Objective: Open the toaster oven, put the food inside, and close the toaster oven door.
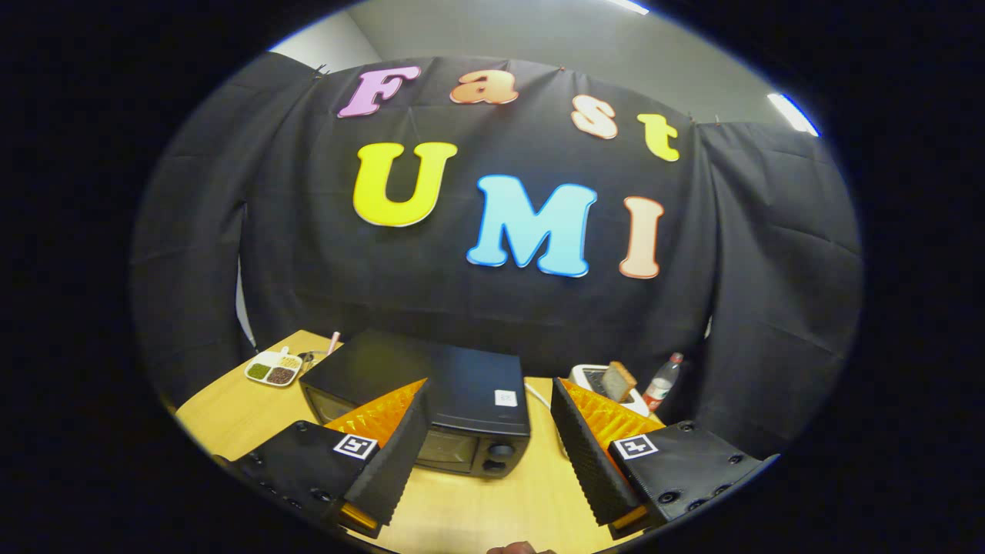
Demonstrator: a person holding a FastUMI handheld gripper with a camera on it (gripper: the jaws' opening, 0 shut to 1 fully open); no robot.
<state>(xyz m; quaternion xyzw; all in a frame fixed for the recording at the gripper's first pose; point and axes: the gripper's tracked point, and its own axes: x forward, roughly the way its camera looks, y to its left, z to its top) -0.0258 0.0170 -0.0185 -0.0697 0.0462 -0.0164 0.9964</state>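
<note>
A black toaster oven [431, 400] stands on the wooden table [492, 500], its door shut and its knobs at the front right. My gripper [489, 419] hangs open above the table, with nothing between its fingers. The oven sits just ahead of the fingers, its front partly hidden behind the left finger [388, 454]. Beyond the right finger [585, 454] a slice of toast [618, 380] stands upright in a white toaster [592, 377].
A white divided dish [273, 368] with green, brown and yellow grains lies on the table to the left of the oven, with a pink stick beside it. A plastic bottle [662, 382] with a red cap stands right of the toaster. Black cloth walls the back.
</note>
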